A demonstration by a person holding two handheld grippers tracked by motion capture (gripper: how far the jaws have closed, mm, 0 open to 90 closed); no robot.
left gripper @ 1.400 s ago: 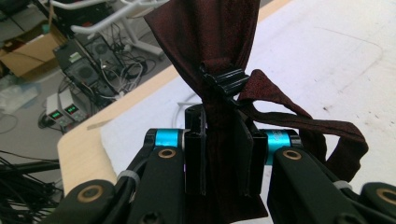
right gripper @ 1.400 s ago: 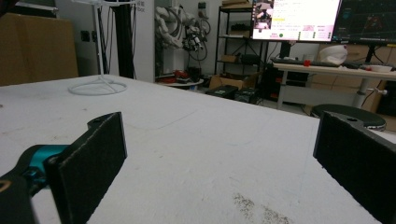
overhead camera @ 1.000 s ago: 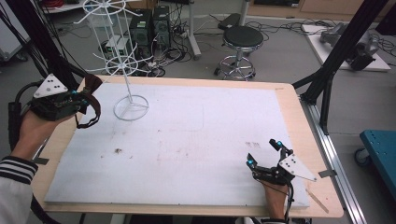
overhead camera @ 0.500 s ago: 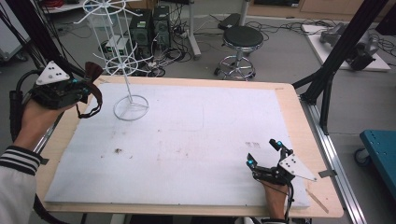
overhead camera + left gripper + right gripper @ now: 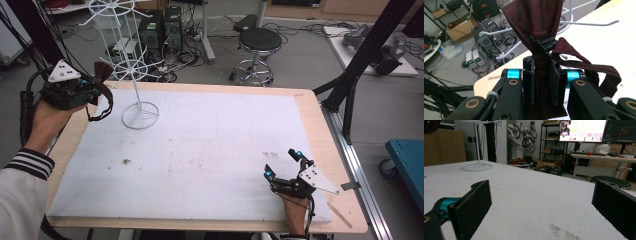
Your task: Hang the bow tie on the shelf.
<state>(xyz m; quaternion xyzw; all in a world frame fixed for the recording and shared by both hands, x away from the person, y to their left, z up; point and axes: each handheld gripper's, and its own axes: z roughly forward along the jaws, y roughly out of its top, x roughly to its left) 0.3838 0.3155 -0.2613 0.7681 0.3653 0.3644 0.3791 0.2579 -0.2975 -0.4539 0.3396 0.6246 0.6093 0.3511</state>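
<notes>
A dark red bow tie point(image 5: 537, 17) with a black clasp and a looped strap point(image 5: 101, 106) is pinched in my left gripper point(image 5: 542, 67), which is shut on the cloth just below the knot. In the high view that gripper point(image 5: 89, 86) is held in the air over the table's far left edge, with the bow tie point(image 5: 103, 70) close to the white wire rack point(image 5: 131, 50). The rack's prongs point(image 5: 586, 23) pass just behind the tie. My right gripper point(image 5: 281, 163) rests on the white mat near the front right, and its jaws point(image 5: 544, 205) stand wide open around nothing.
The rack stands on a ring base point(image 5: 141, 115) at the mat's far left corner. The white mat point(image 5: 210, 145) covers most of the wooden table point(image 5: 312, 107). A stool point(image 5: 258, 42) and computer cases point(image 5: 162, 27) are on the floor behind.
My left hand has lifted the bow tie and carried it farther back, closer to the rack. The right gripper has stayed still.
</notes>
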